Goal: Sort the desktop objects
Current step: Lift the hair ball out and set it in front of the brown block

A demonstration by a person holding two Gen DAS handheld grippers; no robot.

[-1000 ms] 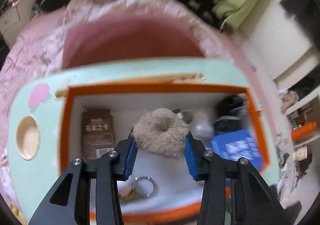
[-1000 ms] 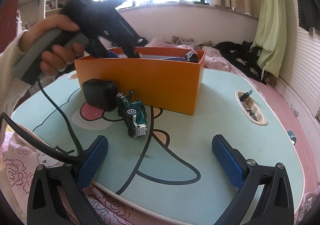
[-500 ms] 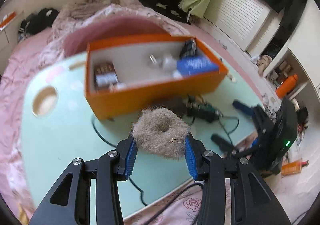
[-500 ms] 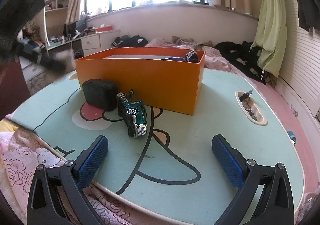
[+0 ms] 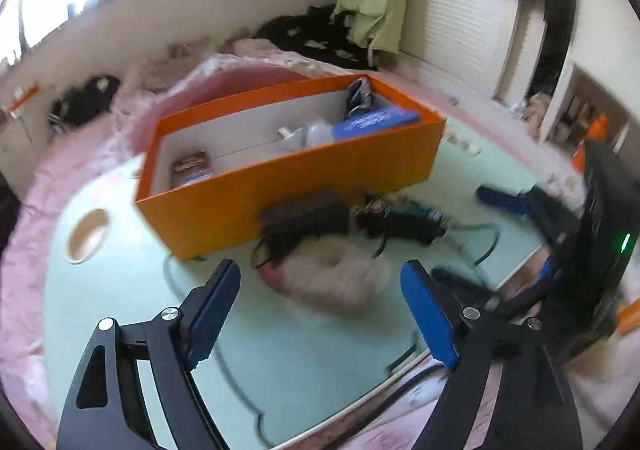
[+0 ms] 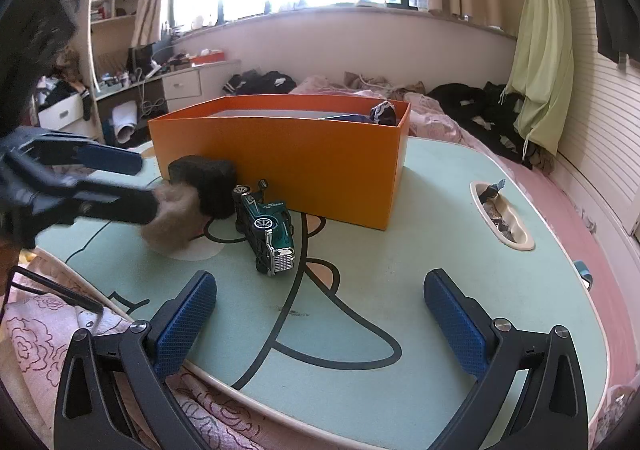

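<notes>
A furry beige ring [image 5: 332,276] lies on the mint-green table [image 5: 120,290], blurred, just ahead of my open left gripper [image 5: 320,314]. In the right wrist view the ring [image 6: 172,216] sits by the left gripper's fingers [image 6: 116,206]. The orange box [image 5: 288,166] behind it holds a brown packet [image 5: 192,168], a blue booklet [image 5: 372,122] and other small things. A black case [image 6: 202,184] and a green toy truck [image 6: 268,228] lie in front of the box [image 6: 304,162]. My right gripper [image 6: 320,326] is open and empty over the table's near edge.
The table [image 6: 460,250] has a round cup hole [image 5: 86,236] at the left and an oblong slot [image 6: 502,216] at the right. A black cable [image 5: 476,246] runs across it. Pink bedding [image 6: 52,330] surrounds it. The right gripper [image 5: 516,206] shows in the left wrist view.
My left gripper has drawn back from above the box, come down to the table and opened. The furry ring it held now lies on the table in front of the black case.
</notes>
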